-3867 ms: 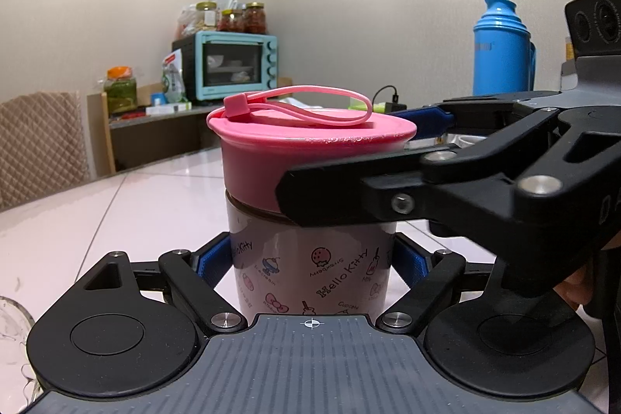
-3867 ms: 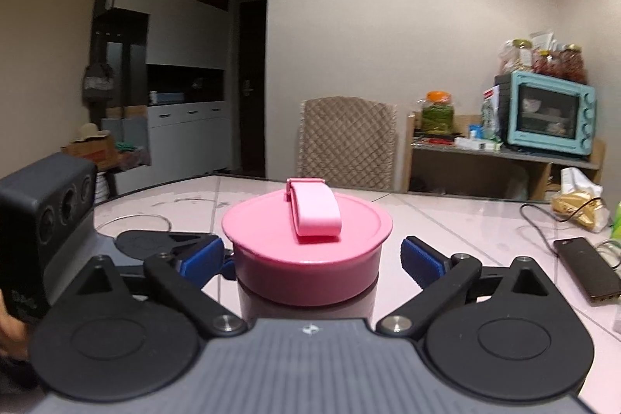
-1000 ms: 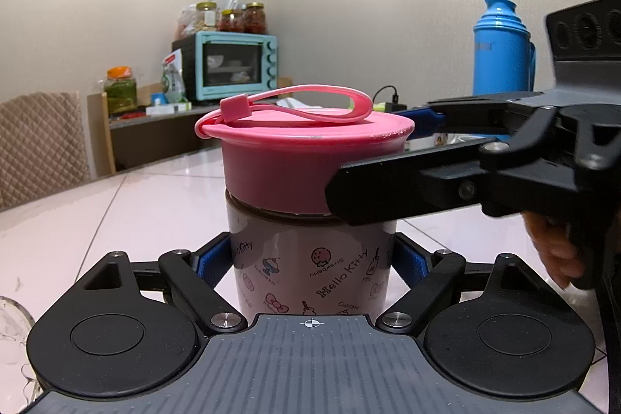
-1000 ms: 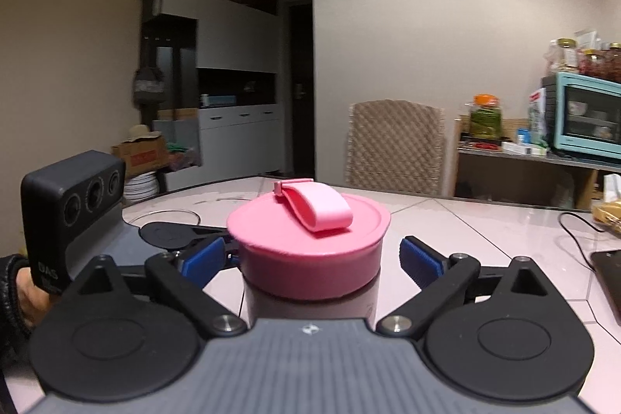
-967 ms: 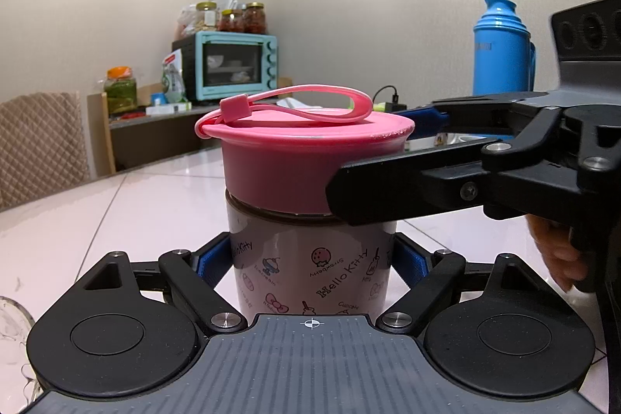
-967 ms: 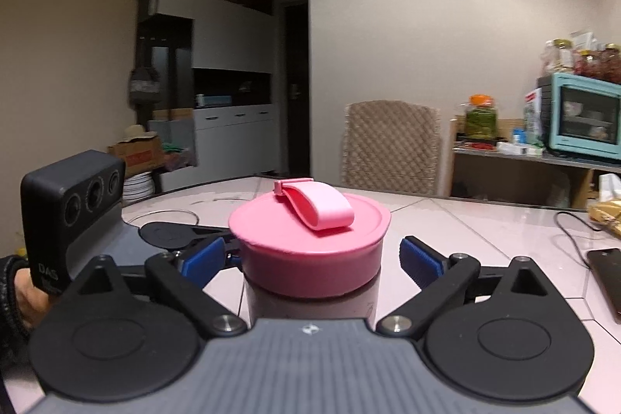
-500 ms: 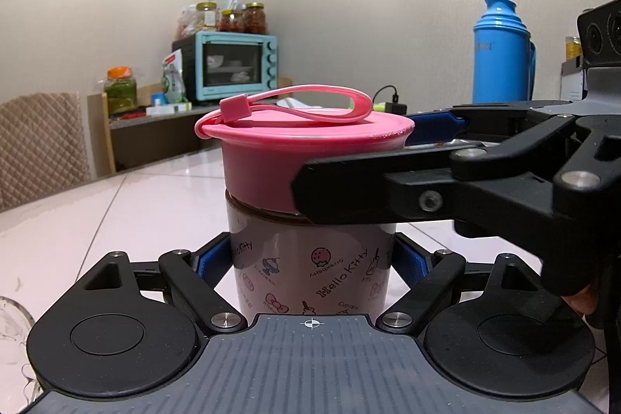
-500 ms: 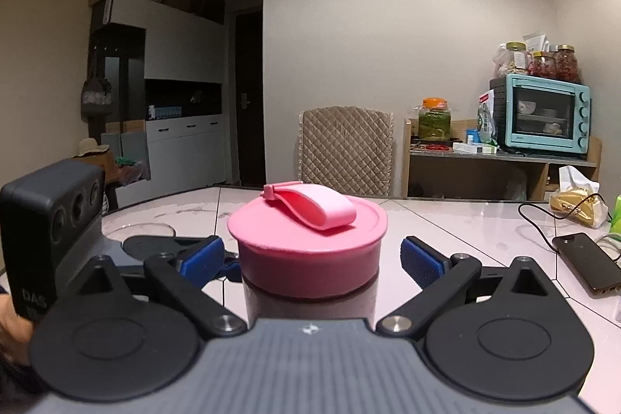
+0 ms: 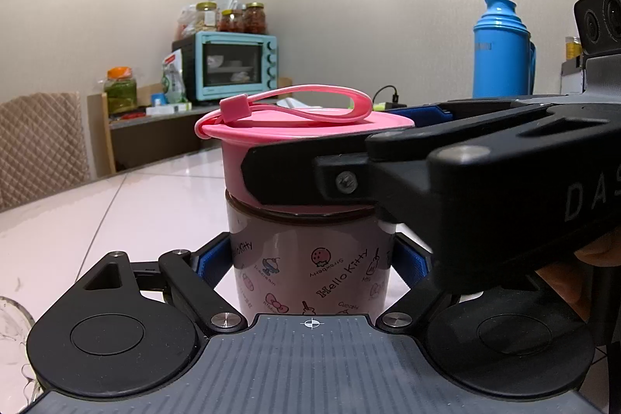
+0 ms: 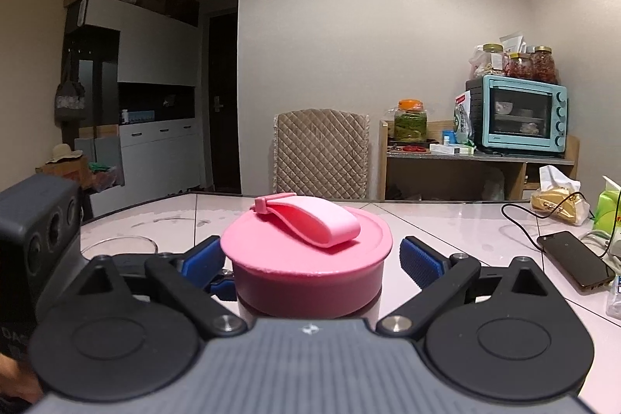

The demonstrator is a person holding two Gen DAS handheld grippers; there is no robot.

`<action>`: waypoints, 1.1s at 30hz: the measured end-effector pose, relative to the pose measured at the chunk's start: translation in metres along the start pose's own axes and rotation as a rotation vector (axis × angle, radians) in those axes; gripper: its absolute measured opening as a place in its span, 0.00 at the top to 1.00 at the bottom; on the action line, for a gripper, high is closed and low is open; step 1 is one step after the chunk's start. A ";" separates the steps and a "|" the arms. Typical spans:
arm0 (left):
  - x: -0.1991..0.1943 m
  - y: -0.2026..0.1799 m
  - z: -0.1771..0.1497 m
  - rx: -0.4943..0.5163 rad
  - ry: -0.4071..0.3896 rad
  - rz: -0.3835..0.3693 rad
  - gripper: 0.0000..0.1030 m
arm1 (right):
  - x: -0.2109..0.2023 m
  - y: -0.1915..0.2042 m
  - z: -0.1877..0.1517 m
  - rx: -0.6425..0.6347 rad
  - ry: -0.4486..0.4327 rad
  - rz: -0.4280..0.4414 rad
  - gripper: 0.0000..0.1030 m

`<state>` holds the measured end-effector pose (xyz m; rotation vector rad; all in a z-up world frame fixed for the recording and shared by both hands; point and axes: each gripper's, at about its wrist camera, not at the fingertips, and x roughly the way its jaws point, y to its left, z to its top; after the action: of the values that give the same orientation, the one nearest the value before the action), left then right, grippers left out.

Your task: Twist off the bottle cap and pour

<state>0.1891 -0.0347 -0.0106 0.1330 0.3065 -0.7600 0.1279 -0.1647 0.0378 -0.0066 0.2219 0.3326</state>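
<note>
Firmly clamping the bottle (image 9: 302,239) low on its printed body with the left claw (image 9: 310,258), blue pads pressing against both sides; holding it upright on the white table (image 9: 155,204), long axis running vertical, capped end pointing straight up; bringing the right claw (image 10: 310,258) in level around the pink cap (image 9: 295,130), one dark finger crossing the cap's near side in the left wrist view; having just been narrowing those jaws, with the cap sitting between them; showing a sliver of space between the right-hand pad and the cap's rim, the other pad looking just beside it, so not yet gripping; carrying a pink loop strap (image 10: 310,220) lying flat across the cap's top.
</note>
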 end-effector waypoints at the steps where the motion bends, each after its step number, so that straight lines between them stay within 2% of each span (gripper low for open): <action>1: 0.000 0.000 0.000 0.000 0.000 0.000 0.13 | 0.000 0.001 0.000 -0.002 0.001 -0.002 0.05; 4: 0.000 0.000 0.000 0.000 0.000 0.000 0.13 | 0.002 0.000 0.000 0.005 0.002 -0.003 0.06; 13: 0.000 0.000 0.000 -0.001 0.000 0.000 0.13 | 0.004 0.001 -0.001 0.005 0.013 -0.004 0.16; 20: -0.001 0.000 0.000 0.000 0.000 0.000 0.13 | 0.005 -0.003 -0.002 -0.014 0.009 0.023 0.17; 27: -0.001 0.000 0.000 0.000 0.000 0.000 0.13 | 0.006 -0.015 -0.001 -0.047 0.008 0.111 0.17; 33: -0.001 0.001 0.000 0.000 0.000 0.000 0.13 | 0.009 -0.034 0.003 -0.081 0.022 0.239 0.17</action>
<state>0.1885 -0.0334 -0.0106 0.1329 0.3062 -0.7603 0.1481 -0.1938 0.0374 -0.0642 0.2313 0.5794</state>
